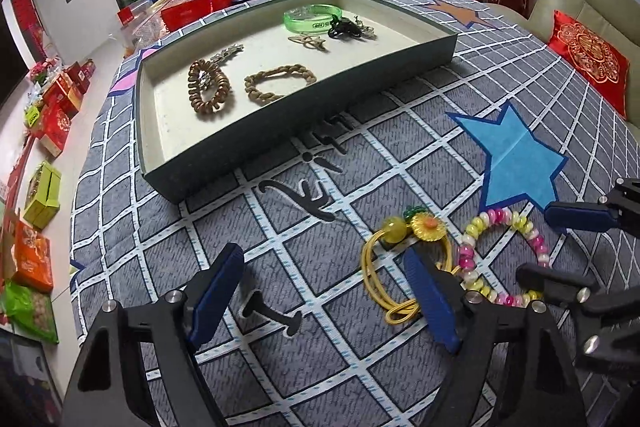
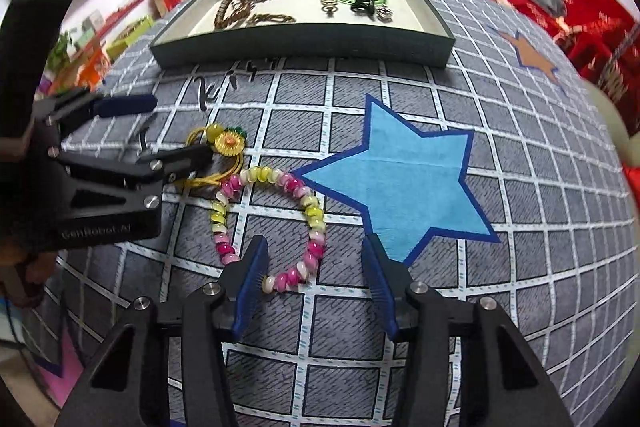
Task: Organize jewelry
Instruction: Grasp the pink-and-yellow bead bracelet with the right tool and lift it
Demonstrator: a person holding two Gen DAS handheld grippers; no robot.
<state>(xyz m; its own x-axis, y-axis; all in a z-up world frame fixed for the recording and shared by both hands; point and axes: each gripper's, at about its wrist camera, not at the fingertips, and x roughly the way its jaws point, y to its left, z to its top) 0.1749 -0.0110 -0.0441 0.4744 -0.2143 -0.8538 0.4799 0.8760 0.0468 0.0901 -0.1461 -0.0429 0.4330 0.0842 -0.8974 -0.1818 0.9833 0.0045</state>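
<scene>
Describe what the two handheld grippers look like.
Both match: the left gripper and right gripper have matte black angular frames with silver screw heads and two fingers faced with dark blue ribbed pads. The left one's body bears small pale lettering, seen from the right wrist camera.

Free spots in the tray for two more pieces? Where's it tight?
In the tray, bare floor runs along the near-left corner, beside the coiled brown hair tie, and across the middle between the braided band and the gold clip. Crowded: far right corner, where green bangle, black clip and a metal piece bunch together.
</scene>
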